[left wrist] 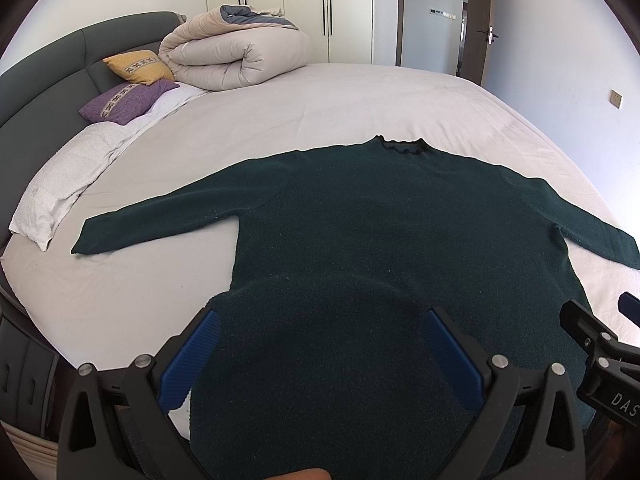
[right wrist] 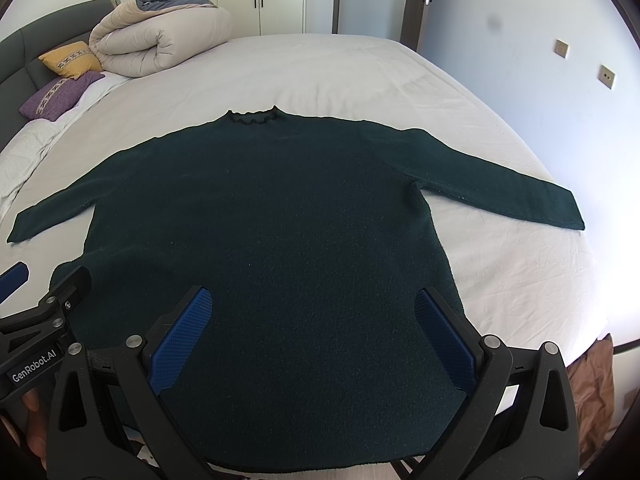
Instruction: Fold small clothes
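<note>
Lying flat on the bed [right wrist: 360, 64], sleeves spread, the dark green sweater [right wrist: 260, 208] sits beneath both hand-held grippers, left [left wrist: 320, 344] and right [right wrist: 312, 324], each released with fingers wide apart over its hem.

Both my wrist views are bright, lit by soft daylight. In the right view glare blows out the wall [right wrist: 592, 128] at the right edge, plus a dark smudge spot on the lens higher up. Heavy fisheye bend at the edges, black vignette in the corners. The dark green sweater [left wrist: 400, 220] loses its knit detail and reads almost black. Focus is sharp, no motion blur.
</note>
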`<state>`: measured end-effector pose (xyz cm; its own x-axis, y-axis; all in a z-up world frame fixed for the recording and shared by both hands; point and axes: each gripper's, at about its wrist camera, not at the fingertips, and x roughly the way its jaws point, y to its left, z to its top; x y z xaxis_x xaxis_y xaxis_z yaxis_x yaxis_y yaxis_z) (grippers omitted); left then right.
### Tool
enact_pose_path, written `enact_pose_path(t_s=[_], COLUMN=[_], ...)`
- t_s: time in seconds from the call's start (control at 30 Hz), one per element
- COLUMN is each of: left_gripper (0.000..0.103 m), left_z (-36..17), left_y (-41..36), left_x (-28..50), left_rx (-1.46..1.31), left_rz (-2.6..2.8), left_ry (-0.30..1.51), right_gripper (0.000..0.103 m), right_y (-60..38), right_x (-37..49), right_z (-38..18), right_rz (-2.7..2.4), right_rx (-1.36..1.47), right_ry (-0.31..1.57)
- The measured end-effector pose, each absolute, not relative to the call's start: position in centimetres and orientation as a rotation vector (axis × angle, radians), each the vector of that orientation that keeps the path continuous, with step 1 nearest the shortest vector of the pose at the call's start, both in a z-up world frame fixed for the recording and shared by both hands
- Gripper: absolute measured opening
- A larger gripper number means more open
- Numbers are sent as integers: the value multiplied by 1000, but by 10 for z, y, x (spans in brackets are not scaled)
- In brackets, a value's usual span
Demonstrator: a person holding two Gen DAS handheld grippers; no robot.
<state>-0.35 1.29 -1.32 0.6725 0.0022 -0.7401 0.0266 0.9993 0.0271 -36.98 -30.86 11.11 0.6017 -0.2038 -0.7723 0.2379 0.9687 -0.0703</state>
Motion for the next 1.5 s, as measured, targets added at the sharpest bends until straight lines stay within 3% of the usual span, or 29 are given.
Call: enact_pose_path(t_s=[1.2,1.33,1.5], left_gripper=[103,103,103], left_z=[-23,-27,-26], left_y=[9,6,4], left_x=[-10,-7,10], left_rx=[76,107,107], left_rz=[10,16,-4], left_ry=[814,812,823], right_gripper=[103,103,103], right_y=[-313,-347,-462], right_x=[-372,-374,-384], right_z=[102,106,116], right_rz=[-250,-223,-186], right_rx=[61,176,534], right_ry=[904,865,721])
